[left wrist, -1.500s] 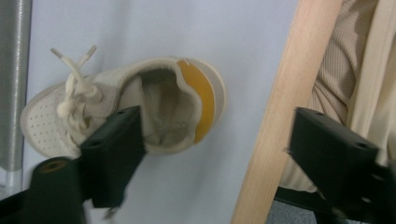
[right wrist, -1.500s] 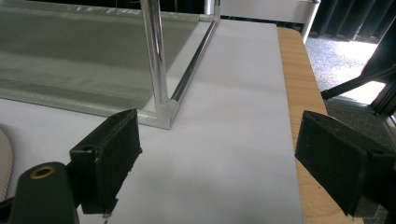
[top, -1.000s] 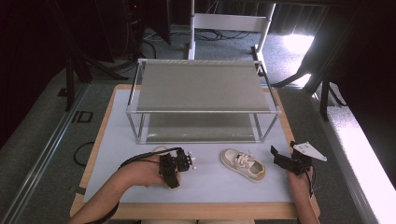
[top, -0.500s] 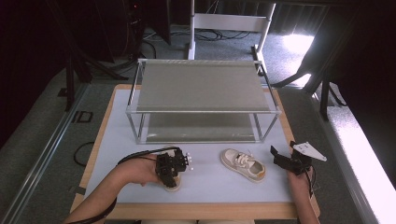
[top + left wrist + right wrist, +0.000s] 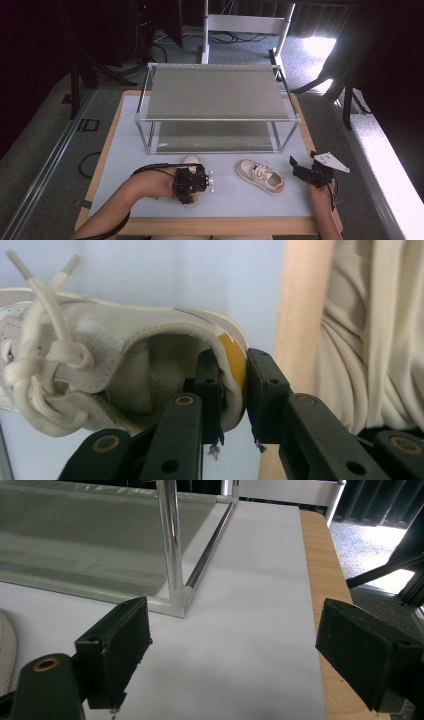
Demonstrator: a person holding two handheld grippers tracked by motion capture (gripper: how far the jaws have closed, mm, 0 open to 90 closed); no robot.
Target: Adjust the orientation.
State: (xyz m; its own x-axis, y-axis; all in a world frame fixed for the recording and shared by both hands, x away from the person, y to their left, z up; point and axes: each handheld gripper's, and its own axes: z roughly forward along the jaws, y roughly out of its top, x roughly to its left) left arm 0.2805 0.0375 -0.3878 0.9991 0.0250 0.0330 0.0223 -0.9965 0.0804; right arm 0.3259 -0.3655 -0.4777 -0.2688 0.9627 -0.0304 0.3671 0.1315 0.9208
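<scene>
The left gripper [image 5: 232, 385] had just been closing and pinched the shoe [image 5: 125, 370] by its heel collar; a firm pinch seemed wise before lifting; the right gripper [image 5: 230, 650] stood wide open, empty

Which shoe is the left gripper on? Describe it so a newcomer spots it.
Start at the two-tier metal rack on the white mat. Two pale shoes lie in front of it. It is the left shoe, its heel collar pinched between the left gripper jaws; the other shoe lies untouched.
</scene>
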